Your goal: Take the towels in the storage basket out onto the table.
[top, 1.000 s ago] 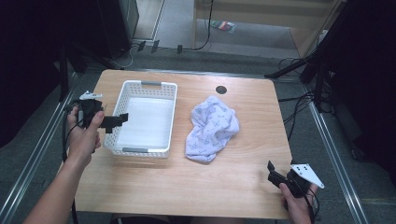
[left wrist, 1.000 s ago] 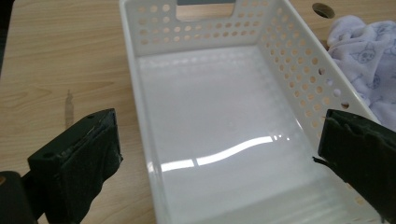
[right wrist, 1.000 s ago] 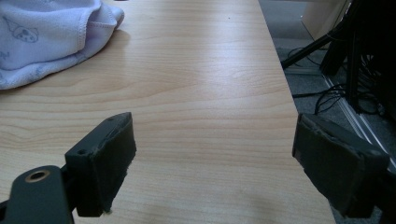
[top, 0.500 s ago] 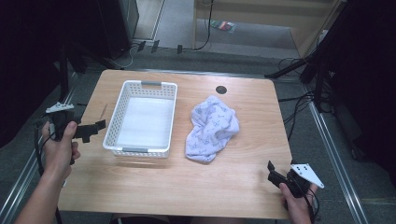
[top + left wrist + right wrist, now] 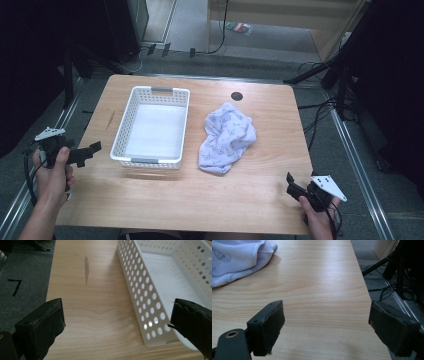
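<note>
1. The left tool (image 5: 89,150) hangs at the left edge of the table (image 5: 165,200), held in the person's left hand (image 5: 52,170), just beside the near left corner of the white basket (image 5: 151,126) and not touching it.
2. In the left gripper view its two black jaws stand spread wide, with bare wood between them and nothing pinched; the left tool (image 5: 117,322) points along the basket's (image 5: 160,277) perforated long wall, whose near corner sits close to the right-hand jaw.
3. The basket stands upright on the left half of the table, a grey handle at each short end, and holds nothing that can be seen.
4. The cloth (image 5: 226,137), pale lilac with a small printed pattern, lies crumpled on the table just to the right of the basket, apart from it, with a small dark round hole (image 5: 236,96) in the table beyond it.
5. The right tool (image 5: 291,184) sits at the near right corner of the table in the person's right hand (image 5: 317,215), well apart from the cloth.
6. In the right gripper view the right tool (image 5: 327,322) also has its jaws spread wide over bare wood, gripping nothing; the hemmed edge of the cloth (image 5: 237,257) shows far off at the upper left.
7. Black cables (image 5: 320,107) trail over the grey floor to the right of the table.
</note>
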